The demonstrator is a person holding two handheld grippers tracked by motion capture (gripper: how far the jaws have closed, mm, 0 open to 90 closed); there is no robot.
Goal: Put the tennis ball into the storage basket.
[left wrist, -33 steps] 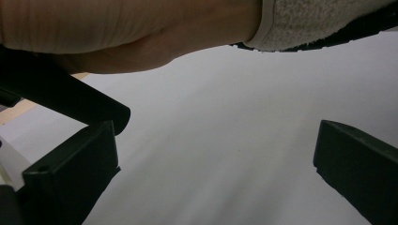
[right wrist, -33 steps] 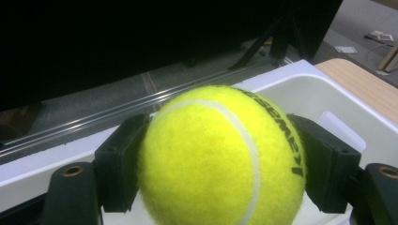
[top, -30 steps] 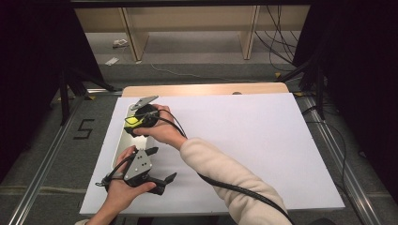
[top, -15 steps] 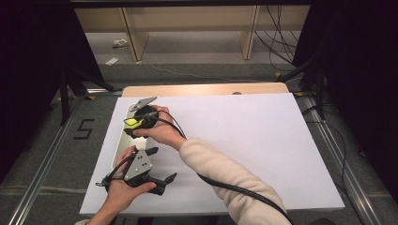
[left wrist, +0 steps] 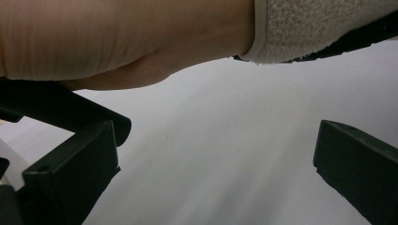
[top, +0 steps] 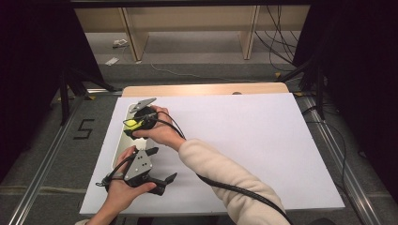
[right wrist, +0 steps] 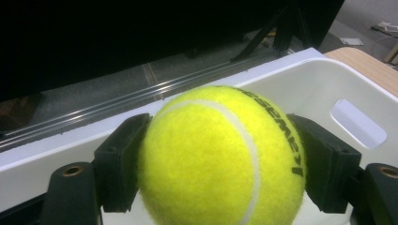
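**Tennis ball clamped over the white bin at the table's left edge**

Nearest the person, at the near-left part of the white table top [top: 263, 140], the left hand holds the left gripper [top: 157, 180] low over the surface. Its two black jaws stand well apart with nothing between them; in the left gripper view they frame bare white table, and the person's right wrist and a cream fleece sleeve [left wrist: 324, 26] cross above them.

That sleeve reaches diagonally from the near edge toward the far left, a black cable [top: 234, 190] trailing along it.

Farther off, at the left edge of the table, the right hand holds the right gripper [top: 135, 124], its jaws pinching a yellow tennis ball [right wrist: 220, 157]. In the right gripper view the black pads [right wrist: 124, 161] press on both sides of the ball, whose white seam and dark lettering face the camera. The ball sits over the white bin [right wrist: 300, 89], a long tray with a cut-out handle slot in its end wall, lying lengthwise along the table's left edge.

Beyond the table's far edge are a grey floor and wooden furniture legs [top: 131, 37].
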